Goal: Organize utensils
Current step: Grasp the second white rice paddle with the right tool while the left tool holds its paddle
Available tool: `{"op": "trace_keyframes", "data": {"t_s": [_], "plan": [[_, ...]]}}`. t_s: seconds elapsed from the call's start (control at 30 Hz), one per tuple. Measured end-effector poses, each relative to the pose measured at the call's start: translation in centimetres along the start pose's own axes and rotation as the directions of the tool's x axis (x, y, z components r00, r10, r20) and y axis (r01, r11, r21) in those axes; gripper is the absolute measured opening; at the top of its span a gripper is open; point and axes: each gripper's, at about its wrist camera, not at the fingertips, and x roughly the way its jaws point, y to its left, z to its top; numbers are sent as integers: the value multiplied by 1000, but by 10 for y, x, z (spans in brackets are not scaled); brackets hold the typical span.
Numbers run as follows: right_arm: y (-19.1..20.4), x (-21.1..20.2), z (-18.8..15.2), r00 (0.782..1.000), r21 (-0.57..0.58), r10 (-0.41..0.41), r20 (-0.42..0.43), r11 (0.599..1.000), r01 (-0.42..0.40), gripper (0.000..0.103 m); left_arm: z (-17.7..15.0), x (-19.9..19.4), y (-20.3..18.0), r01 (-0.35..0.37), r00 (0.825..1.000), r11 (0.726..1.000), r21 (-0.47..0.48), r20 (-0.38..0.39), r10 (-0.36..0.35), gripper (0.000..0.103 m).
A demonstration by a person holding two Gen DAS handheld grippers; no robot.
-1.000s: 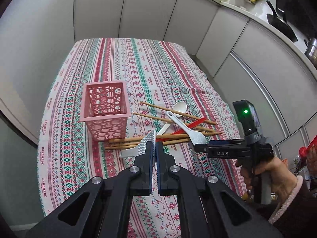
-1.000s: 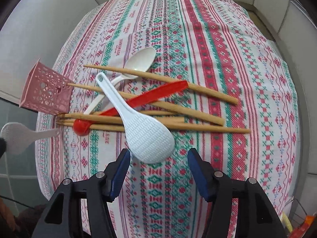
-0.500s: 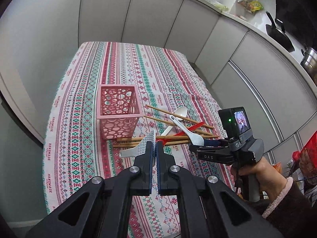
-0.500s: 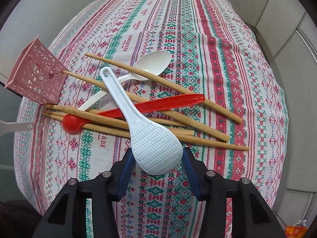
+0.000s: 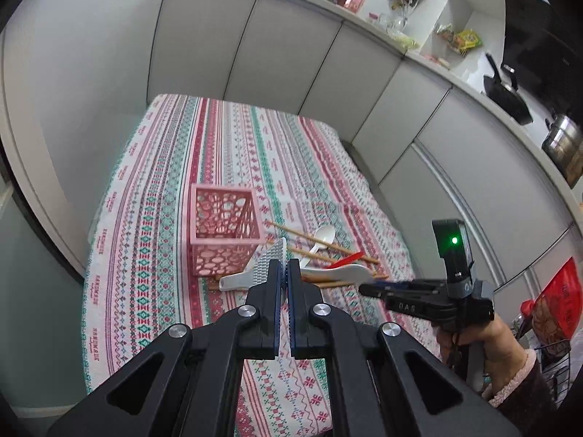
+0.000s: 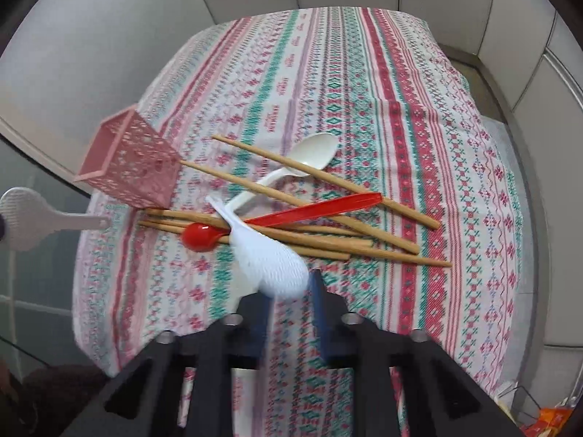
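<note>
Pink lattice basket standing upright on the striped tablecloth in the left wrist view, empty as far as can be seen, just left of the utensil pile. Nearer, left gripper clamped tight on the edge of a grey textured rice paddle, handle pointing left, held above the cloth. Right of that, right gripper in a hand, tips at the blade of a white rice paddle. Beyond: white spoon, wooden chopsticks, red spoon.

From the right wrist view, right gripper just narrowed, blue pads pressing the white rice paddle by its blade, handle angled far-left over the red spoon. Chopsticks criss-crossed beneath, white spoon farther off. Basket at far left, touching one chopstick; grey paddle at the left edge.
</note>
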Motion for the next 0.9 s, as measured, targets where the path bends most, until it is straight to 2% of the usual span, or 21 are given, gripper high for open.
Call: {"op": "trace_keyframes", "data": {"t_s": [0.07,0.13,0.23,0.3,0.33,0.37,0.43,0.53,0.7,0.8,0.9], "plan": [[6,-11,-6,1000,-13,27,14,1000,-27,18,4,-5,2,4,1000,1000,-2,29,-4,2],[6,-12,-4,1000,-13,13,21,1000,-12,18,8,-6,5,3,999,1000,-15,44,-3,2],[0,-8,-4,1000,50,28,3,998,-28,23,10,-5,12,3,999,999,-52,40,-1,2],[-10,2,0,996,115,85,-33,990,-81,26,10,-4,14,11,999,998,-64,33,-9,2],[-14,6,-1,992,151,118,-47,982,-110,33,10,-4,14,12,999,998,-63,31,-10,2],[-18,11,-1,987,187,152,-57,972,-139,49,9,-4,14,10,1000,998,-59,30,-8,2],[-26,18,1,972,273,226,-58,941,-202,59,8,-4,12,9,1000,999,-52,29,-8,2],[-30,25,7,954,361,299,-4,890,-277,59,6,-3,11,8,1000,999,-47,22,-6,2],[-27,48,10,941,469,339,13,829,-306,48,6,1,13,4,1000,999,-46,18,-4,2],[-31,61,9,943,529,331,37,794,-300,40,6,0,15,3,1000,999,-48,26,-1,2],[-37,67,7,937,567,343,73,759,-321,24,8,-1,17,3,999,999,-50,42,-1,2]]}}
